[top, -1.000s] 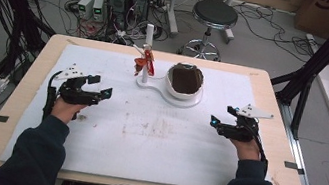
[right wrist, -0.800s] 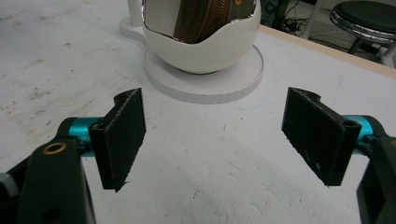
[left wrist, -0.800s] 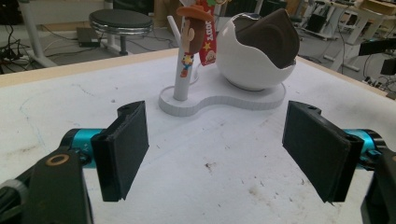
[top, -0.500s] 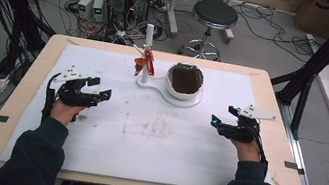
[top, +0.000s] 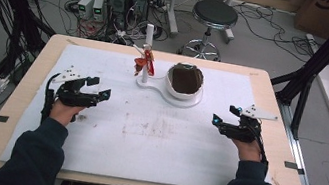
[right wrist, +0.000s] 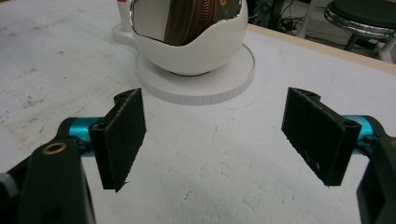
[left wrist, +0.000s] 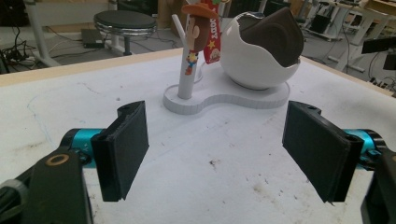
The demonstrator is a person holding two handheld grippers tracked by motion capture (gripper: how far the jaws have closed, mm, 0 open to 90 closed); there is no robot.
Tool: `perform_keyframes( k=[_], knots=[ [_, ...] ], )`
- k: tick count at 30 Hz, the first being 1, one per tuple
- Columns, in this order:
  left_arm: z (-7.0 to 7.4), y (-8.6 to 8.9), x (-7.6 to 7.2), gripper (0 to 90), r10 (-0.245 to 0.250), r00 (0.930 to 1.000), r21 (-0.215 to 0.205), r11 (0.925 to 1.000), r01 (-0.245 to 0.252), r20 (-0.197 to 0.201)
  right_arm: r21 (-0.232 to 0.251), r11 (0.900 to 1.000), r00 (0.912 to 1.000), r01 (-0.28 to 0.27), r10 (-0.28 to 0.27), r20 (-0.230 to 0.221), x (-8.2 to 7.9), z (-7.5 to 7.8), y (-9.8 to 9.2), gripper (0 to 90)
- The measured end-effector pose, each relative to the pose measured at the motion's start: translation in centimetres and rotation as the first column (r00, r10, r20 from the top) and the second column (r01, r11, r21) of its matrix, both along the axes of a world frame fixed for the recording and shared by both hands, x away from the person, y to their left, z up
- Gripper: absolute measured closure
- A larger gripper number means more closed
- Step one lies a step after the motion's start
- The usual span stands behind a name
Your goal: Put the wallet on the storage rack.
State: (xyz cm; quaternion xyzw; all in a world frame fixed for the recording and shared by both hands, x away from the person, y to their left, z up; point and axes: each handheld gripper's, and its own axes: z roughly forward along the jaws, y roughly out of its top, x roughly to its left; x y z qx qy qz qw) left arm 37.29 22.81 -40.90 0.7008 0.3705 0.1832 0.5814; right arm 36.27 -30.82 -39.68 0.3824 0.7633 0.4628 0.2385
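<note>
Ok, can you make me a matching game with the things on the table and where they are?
Things:
1. cowboy figure
2. brown pouch
3. left gripper
4. right gripper

Places or states:
A. tucked inside the white egg-shaped cup
B. open, above the table's right side
C. hanging on the white post
D. open, above the table's left side

Pairs: 1-C, 2-A, 3-D, 4-B
</note>
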Motion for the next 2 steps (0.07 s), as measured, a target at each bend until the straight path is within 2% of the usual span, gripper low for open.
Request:
perform_keyframes(
  k=[2],
  knots=[
    [-0.01,0.02,0.00,22.5,0.000,1.0000,0.003,1.0000,0.000,-0.002,0.005,1.000,1.0000,0.003,-0.003,-0.001,0.00,0.01,-0.08,22.1]
  ],
)
